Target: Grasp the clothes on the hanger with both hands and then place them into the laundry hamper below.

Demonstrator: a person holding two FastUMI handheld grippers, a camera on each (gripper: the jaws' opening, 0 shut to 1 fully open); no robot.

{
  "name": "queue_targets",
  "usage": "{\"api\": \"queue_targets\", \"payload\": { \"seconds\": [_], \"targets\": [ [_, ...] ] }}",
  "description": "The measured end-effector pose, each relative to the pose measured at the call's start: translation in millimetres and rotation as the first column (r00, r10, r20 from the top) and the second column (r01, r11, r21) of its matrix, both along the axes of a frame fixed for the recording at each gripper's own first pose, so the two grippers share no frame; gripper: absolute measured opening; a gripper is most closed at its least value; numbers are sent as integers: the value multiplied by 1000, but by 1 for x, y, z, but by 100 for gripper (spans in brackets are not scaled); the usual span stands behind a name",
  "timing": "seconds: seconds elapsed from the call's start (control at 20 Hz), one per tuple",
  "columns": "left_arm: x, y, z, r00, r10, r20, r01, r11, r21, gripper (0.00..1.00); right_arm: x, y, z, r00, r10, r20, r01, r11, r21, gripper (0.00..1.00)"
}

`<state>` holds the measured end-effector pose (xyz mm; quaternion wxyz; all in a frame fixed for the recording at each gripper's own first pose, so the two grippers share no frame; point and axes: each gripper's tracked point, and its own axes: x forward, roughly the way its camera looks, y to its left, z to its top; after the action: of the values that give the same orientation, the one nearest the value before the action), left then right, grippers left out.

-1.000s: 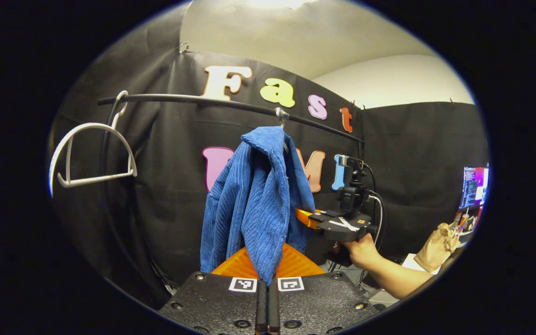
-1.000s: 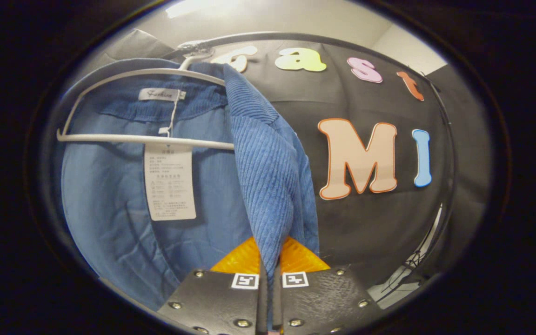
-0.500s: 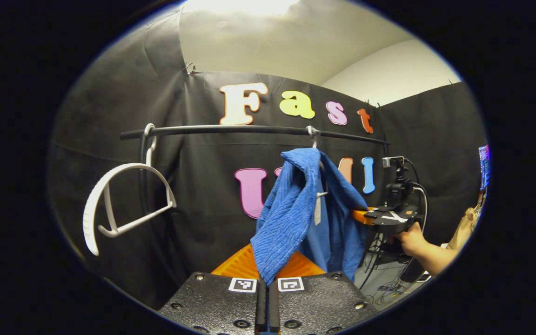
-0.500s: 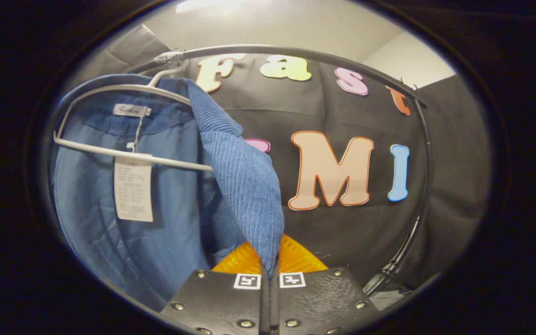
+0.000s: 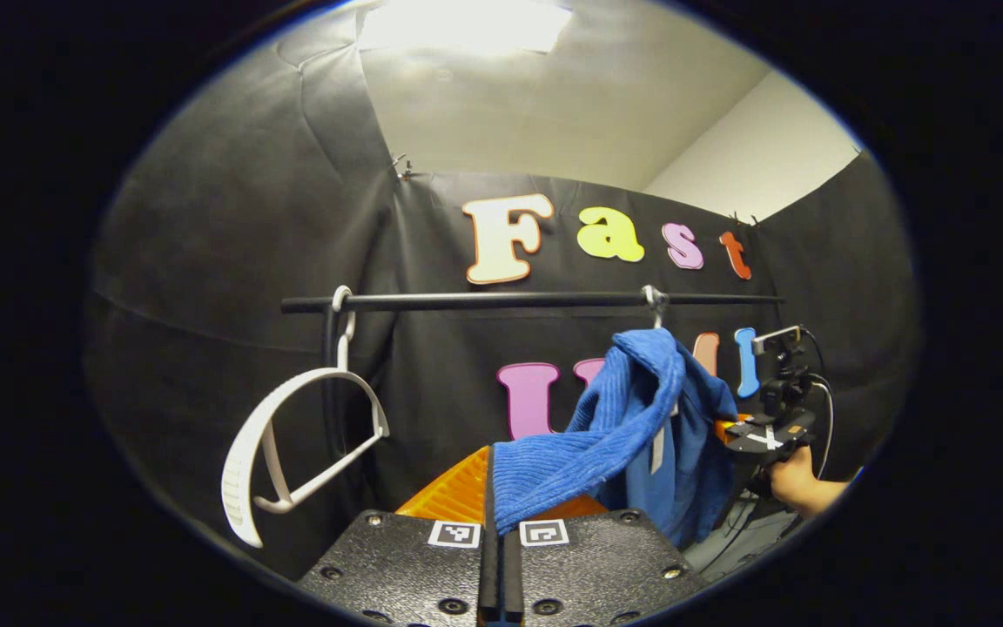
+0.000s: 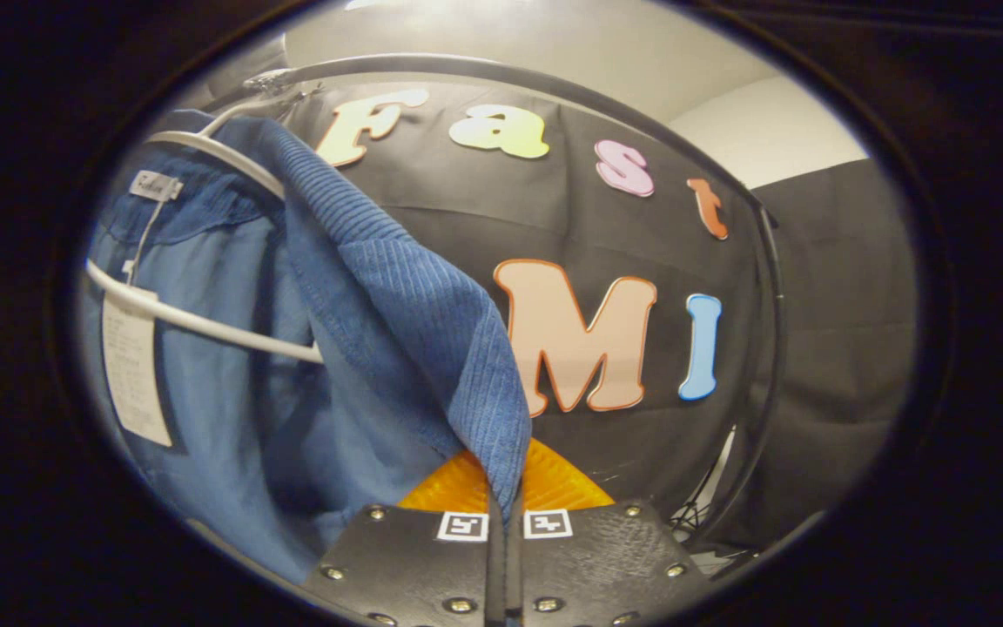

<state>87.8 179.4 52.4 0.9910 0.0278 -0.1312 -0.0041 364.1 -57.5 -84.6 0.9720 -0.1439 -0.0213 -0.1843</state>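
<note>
A blue corduroy garment [image 5: 632, 418] hangs from a white hanger on the black rail [image 5: 510, 301]. My left gripper [image 5: 500, 527] is shut on one front edge of it, and that edge stretches sideways toward me. In the right gripper view the same garment [image 6: 310, 348] hangs over the white hanger [image 6: 205, 326], its inner lining and paper tags showing. My right gripper [image 6: 506, 522] is shut on the other front edge. In the left gripper view, the right gripper [image 5: 763, 435] sits beside the garment, held by a hand [image 5: 802, 488].
An empty white hanger [image 5: 292, 444] hangs at the left end of the rail, by its upright post [image 5: 329, 383]. In the right gripper view the rail [image 6: 554, 87] curves overhead and down on the right. Cables show low on the right.
Both grippers have pulled apart and back from the rail. The garment's front edges are now stretched outward, and the garment has slid partly off the hanger's shoulder.
</note>
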Motion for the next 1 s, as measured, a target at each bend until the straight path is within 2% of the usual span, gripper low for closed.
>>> {"api": "queue_targets", "payload": {
  "seconds": [0.1, 0.15, 0.3, 0.5, 0.7, 0.8, 1.0],
  "targets": [
    [2, 3, 14, 999, 29, 44, -29, 1000, -1, 0, 8, 0, -2, 1000, 7, -9, -6, 999, 41, 0],
    [4, 1, 17, 999, 25, 46, -24, 1000, -15, 4, 10, -2, 0, 1000, 1, -3, -1, 999, 40, 1],
    [3, 0, 30, 998, 18, 68, -16, 999, -28, 2, 15, -8, 18, 1000, -12, 20, 12, 1000, 10, 1],
    [-10, -9, 55, 992, 7, 124, -5, 1000, -20, 2, 19, -17, 34, 999, -7, 49, 3, 998, 69, 0],
    [-14, 1, 80, 983, 57, 177, -56, 998, -10, 4, 26, -29, 48, 998, -45, 52, 42, 998, 53, 1],
    [-8, -6, 75, 987, 47, 153, -48, 999, 5, 4, 32, -34, 54, 997, -53, 50, 50, 996, 69, 1],
    [8, -1, 62, 988, 76, 131, -78, 997, 17, 2, 49, -50, 66, 994, -96, 49, 91, 991, 93, 1]
  ]
}}
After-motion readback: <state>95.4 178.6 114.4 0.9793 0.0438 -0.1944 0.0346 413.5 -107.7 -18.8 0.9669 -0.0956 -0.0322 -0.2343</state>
